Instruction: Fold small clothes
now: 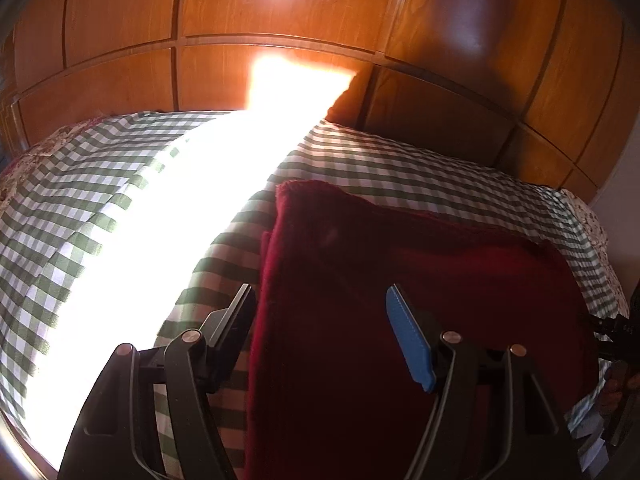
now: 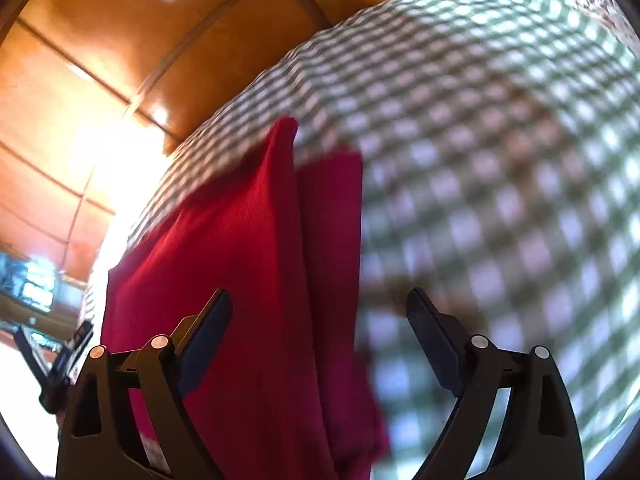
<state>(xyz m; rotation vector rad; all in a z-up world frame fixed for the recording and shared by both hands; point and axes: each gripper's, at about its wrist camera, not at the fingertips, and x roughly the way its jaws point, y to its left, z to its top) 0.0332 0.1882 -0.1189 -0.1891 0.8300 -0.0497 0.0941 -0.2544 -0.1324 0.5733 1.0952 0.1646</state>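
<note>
A dark red knitted garment lies folded on the green-and-white checked bedspread. My left gripper is open above the garment's left edge, one finger over the bedspread and the blue-padded finger over the red cloth. In the right wrist view the same red garment lies on the checked bedspread, folded with a narrower layer on its right side. My right gripper is open above it and holds nothing. The right view is blurred.
A wooden wardrobe with panelled doors stands behind the bed. A bright band of sunlight crosses the bedspread left of the garment. The other gripper shows at the right edge and at the left edge of the right view.
</note>
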